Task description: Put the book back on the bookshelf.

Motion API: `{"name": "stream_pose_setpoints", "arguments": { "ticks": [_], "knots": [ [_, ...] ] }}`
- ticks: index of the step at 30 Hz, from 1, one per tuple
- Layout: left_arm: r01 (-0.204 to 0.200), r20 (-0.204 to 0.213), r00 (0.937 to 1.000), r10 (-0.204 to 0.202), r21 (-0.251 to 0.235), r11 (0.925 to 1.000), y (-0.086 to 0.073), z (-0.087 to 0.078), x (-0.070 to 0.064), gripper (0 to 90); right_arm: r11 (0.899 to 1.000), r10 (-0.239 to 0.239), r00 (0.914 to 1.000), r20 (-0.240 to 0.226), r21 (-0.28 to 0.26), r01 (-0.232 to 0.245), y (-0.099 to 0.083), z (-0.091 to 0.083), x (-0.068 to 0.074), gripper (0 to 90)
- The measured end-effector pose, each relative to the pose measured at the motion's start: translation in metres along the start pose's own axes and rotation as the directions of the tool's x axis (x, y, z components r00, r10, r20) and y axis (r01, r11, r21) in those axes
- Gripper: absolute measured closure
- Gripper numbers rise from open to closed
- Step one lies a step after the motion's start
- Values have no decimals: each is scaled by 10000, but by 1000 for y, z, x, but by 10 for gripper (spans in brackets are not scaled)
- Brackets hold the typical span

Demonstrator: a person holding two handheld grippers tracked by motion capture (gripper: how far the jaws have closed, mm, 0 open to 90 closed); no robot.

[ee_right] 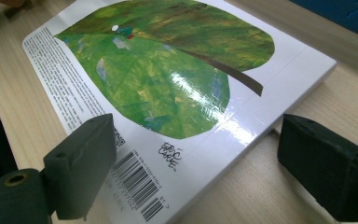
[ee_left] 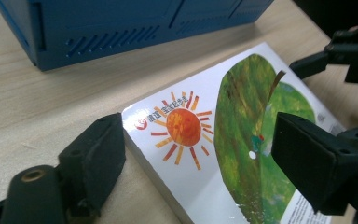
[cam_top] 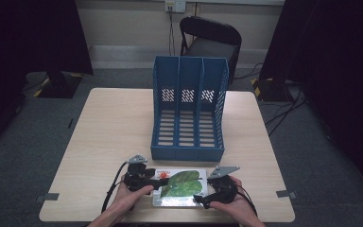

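A picture book [cam_top: 182, 184] lies flat near the table's front edge, its cover showing a big green leaf and an orange sun [ee_left: 182, 126]. My left gripper [cam_top: 157, 182] is at the book's left end, open. In the left gripper view [ee_left: 200, 140] one jaw sits beside the book's edge and the other hovers over the leaf. My right gripper [cam_top: 203, 201] is at the book's right end, also open. In the right gripper view [ee_right: 200, 140] one jaw stands over the barcode [ee_right: 137, 179] and the other past the book's [ee_right: 168, 70] edge above the table.
A blue three-slot file holder [cam_top: 189, 109] stands mid-table just behind the book, slots facing up and forward. A black chair [cam_top: 210, 40] is beyond the table [cam_top: 113, 127]. Bare wood lies left and right of the holder. Tape marks sit at the front corners.
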State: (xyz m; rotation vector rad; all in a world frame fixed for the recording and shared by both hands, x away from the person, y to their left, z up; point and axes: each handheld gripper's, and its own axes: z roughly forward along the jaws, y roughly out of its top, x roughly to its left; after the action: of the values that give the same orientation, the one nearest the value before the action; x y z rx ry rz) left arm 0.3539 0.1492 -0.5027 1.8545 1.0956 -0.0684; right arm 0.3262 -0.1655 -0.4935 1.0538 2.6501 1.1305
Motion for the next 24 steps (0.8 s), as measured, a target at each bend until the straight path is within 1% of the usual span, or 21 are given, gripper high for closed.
{"name": "stream_pose_setpoints", "arguments": {
  "ticks": [1, 2, 3, 4, 5, 6, 7, 8, 9, 10, 11, 12, 13, 14, 16, 17, 18, 19, 24],
  "knots": [
    [443, 275, 9987, -439, -149, 9989, 0, -2, 4, 198, 10000, 0, 10000, 3, 8, 0, 0, 0, 0, 107],
    [721, 404, 9966, -711, -238, 9971, 0, -4, 6, 209, 10000, -13, 10000, 2, -3, 13, 0, 0, 0, 107],
    [926, 532, 9944, -909, -302, 9952, 0, -5, 8, 225, 10000, -1, 10000, 7, 4, 1, 0, 0, 0, 107],
    [926, 532, 9944, -909, -302, 9952, 0, -5, 8, 246, 10000, -1, 10000, 7, 4, 1, 0, 0, 0, 107],
    [1374, 737, 9882, -1340, -433, 9896, 0, -7, 10, 262, 10000, -7, 10000, 9, 2, 7, 0, 0, 0, 105],
    [1527, 832, 9855, -1482, -501, 9870, 0, -8, 11, 269, 10000, 9, 10000, 14, 4, -9, 0, 0, 0, 104],
    [1527, 832, 9855, -1482, -501, 9870, 0, -8, 11, 269, 10000, 21, 10000, 1, 0, -21, 0, 0, 0, 104],
    [1665, 962, 9824, -1604, -592, 9843, 1, -9, 12, 269, 10000, 21, 10000, 1, 0, -21, 0, 0, 0, 104],
    [1878, 1152, 9770, -1795, -658, 9800, 1, -10, 13, 272, 10000, 60, 10000, -37, -9, -60, 0, 0, 0, 103],
    [1878, 1152, 9770, -1795, -658, 9800, 1, -10, 13, 281, 10000, 54, 10000, -35, -13, -54, 0, 0, 0, 103],
    [2050, 1265, 9725, -1957, -655, 9766, 1, -12, 16, 296, 10000, 52, 10000, -36, -20, -52, 0, 0, 0, 103],
    [2050, 1265, 9725, -1957, -655, 9766, 1, -12, 16, 303, 10000, 51, 10000, -37, -13, -51, 0, 0, 0, 104],
    [2338, 1400, 9648, -2226, -694, 9698, 1, -13, 17, 311, 10000, 58, 10000, -39, -12, -58, 0, 0, 0, 103],
    [2338, 1400, 9648, -2226, -694, 9698, 1, -13, 17, 311, 10000, 58, 10000, -39, -12, -58, 0, 0, 0, 103],
    [2438, 1522, 9609, -2311, -707, 9672, 1, -14, 18, 312, 10000, 67, 10000, -32, -16, -67, 0, 0, 0, 104],
    [2660, 1612, 9542, -2520, -716, 9613, 0, -14, 19, 314, 10000, 92, 9999, -44, -24, -92, 0, 0, -1, 103],
    [2759, 1667, 9510, -2606, -762, 9582, 0, -14, 19, 313, 9999, 98, 9999, -57, -31, -98, 0, 0, -1, 103],
    [2887, 1758, 9459, -2727, -728, 9546, 0, -15, 20, 312, 9999, 125, 9999, -66, -22, -125, 0, 0, -1, 103],
    [2944, 1792, 9441, -2768, -800, 9523, 0, -15, 20, 309, 9999, 170, 9998, -94, -26, -170, 0, 0, -1, 99]
  ]
}}
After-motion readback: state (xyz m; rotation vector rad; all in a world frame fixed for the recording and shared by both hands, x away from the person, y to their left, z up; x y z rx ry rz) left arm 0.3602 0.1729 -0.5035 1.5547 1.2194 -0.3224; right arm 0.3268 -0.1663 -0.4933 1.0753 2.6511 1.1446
